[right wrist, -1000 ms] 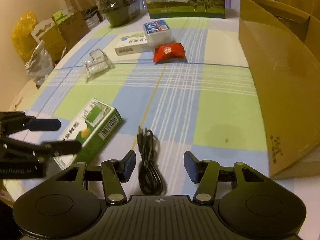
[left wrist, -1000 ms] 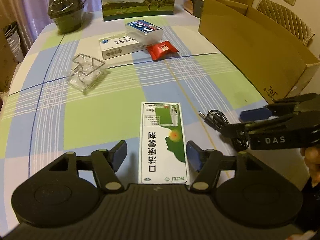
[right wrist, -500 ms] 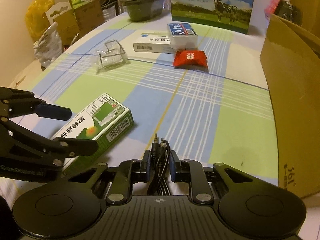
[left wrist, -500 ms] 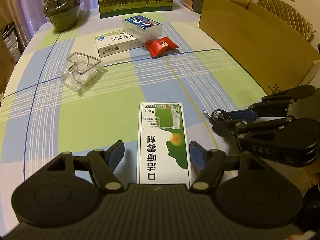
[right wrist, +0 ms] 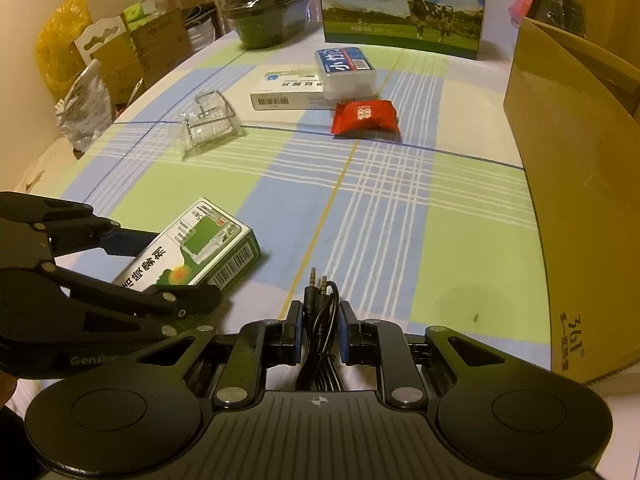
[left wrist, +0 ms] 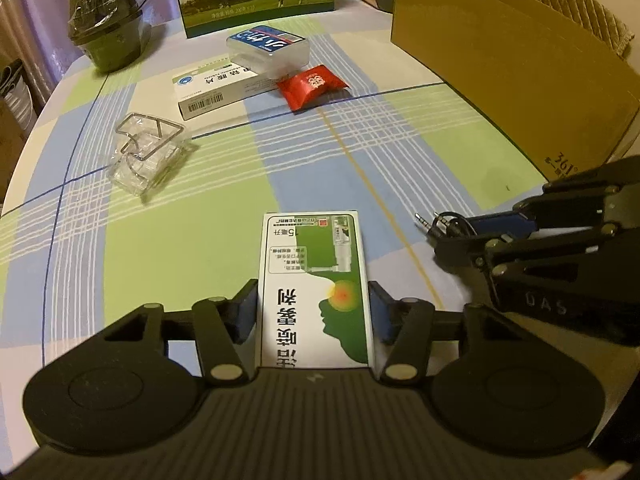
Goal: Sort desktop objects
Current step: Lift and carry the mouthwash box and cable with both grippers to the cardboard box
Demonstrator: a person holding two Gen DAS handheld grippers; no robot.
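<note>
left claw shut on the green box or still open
Shut on it: the left claw has both pads against the green box sides.

Your left gripper (left wrist: 312, 312): blue pads, wide apart a second ago, now press both long sides of the green and white box (left wrist: 314, 280)
Your right gripper (right wrist: 319, 334): was open around the black audio cable (right wrist: 320, 320), now clamped on it
Cable plugs: now poke forward between the fingers, off the tablecloth
</note>
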